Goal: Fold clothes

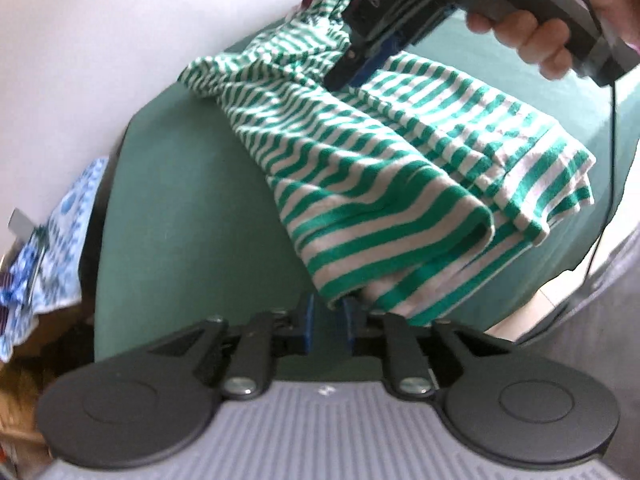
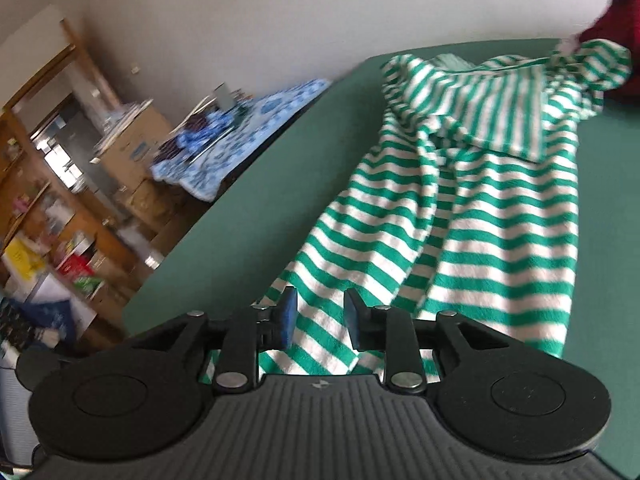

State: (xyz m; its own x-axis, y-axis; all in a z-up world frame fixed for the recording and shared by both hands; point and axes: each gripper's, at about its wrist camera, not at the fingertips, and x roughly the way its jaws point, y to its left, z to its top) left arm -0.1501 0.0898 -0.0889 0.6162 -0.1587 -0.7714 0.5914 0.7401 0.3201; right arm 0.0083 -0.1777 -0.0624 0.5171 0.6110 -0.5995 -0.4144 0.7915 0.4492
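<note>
Looking along left gripper [image 1: 328, 320]: narrow gap pinching hem of one striped garment [image 1: 384, 184] on green table [image 1: 180, 200]; right gripper [image 1: 346, 76] down on far end, grip unclear.

Right wrist: pads parted, cloth between, not clamped. Mid-fold, seemingly; next needs firm pinch.

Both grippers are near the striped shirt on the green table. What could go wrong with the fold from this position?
1. The left gripper pinches only a corner of the shirt; the cloth may slip out when pulled.
2. The right gripper is open over the shirt, so that side has no hold and may drag into more wrinkles.
3. The shirt's far end touches the red cloth, which might be dragged along.
</note>
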